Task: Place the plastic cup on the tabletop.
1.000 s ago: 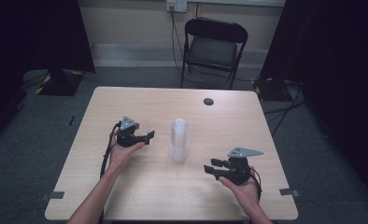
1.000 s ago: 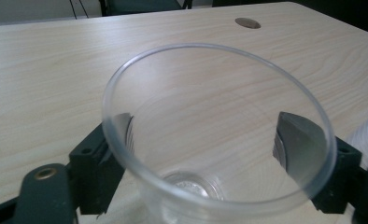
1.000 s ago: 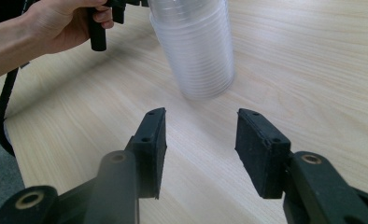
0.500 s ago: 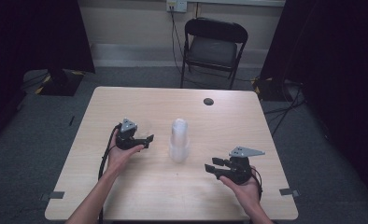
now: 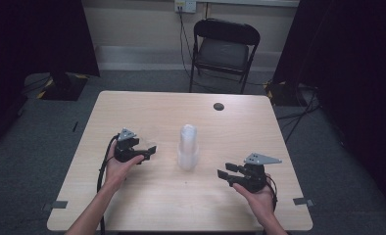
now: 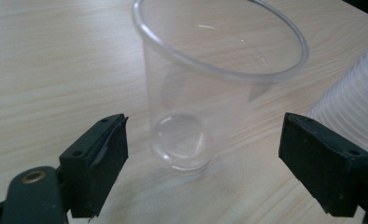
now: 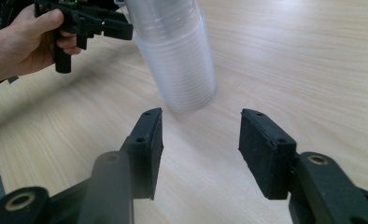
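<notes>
Broad pale wooden table [image 5: 132,205], seen from the high view. At its centre, a tall stack of clear cups [image 5: 187,147] – upright, long axis vertical, mouth down.

Next in size, a single clear cup [image 6: 205,93], in the left gripper view: mouth up, base on the wood, dead ahead at 12 o'clock, with the stack just beside it at 2 o'clock. Touched by neither pad.

Left gripper [image 5: 151,152]: lies at 9 o'clock of the stack, points toward 3 o'clock. Jaws spread wide, just been opening; single cup in line with the gap but free of it.

Right gripper [image 5: 224,171]: sits at 4 o'clock of the stack, aims toward 10 o'clock. Jaws about half apart, just been opening, nothing between them but bare wood.

Likely hinge of the coming move – the stack ahead of the right gripper and clear of obstruction, the freed cup nearer the left hand, so a sideways approach across the vertical axis looks called for.
</notes>
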### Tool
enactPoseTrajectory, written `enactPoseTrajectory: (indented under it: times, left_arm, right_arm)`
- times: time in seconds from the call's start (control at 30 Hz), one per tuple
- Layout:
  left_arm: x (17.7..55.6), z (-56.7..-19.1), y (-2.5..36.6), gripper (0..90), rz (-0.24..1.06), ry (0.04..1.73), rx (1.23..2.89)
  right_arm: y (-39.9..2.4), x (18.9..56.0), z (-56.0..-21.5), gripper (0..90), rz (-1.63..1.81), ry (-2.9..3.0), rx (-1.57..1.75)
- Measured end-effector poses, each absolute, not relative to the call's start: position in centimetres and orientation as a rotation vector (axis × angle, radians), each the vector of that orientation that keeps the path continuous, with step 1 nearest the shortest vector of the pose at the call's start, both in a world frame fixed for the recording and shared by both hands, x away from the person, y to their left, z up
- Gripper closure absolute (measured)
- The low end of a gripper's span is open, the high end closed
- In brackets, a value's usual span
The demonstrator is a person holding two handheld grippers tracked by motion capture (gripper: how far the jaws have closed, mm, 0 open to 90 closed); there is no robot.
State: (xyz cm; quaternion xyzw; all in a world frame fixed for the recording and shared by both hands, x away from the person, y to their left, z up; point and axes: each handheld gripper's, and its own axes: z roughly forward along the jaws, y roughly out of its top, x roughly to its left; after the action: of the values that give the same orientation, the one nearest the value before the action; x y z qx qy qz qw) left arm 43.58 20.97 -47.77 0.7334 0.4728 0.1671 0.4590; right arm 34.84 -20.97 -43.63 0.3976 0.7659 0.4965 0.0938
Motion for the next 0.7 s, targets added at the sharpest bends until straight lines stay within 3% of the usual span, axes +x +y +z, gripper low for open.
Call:
enactPoseTrajectory:
  times: [0.3, 0.4, 0.7]
  left_arm:
    - [41.4, -46.4, 22.3, 15.7, 0.399, 1.153, 1.806]
    - [40.8, -45.9, 22.8, 15.7, 0.324, 1.218, 1.771]
    - [37.6, -45.2, 23.4, 16.7, 0.362, 1.161, 1.818]
  right_arm:
    - [-21.6, 35.1, -43.6, 42.2, 1.464, 2.229, 1.204]
    - [-21.7, 35.1, -43.6, 39.0, 1.453, 2.23, 1.213]
    - [-22.4, 35.1, -43.5, 34.4, 1.432, 2.204, 1.241]
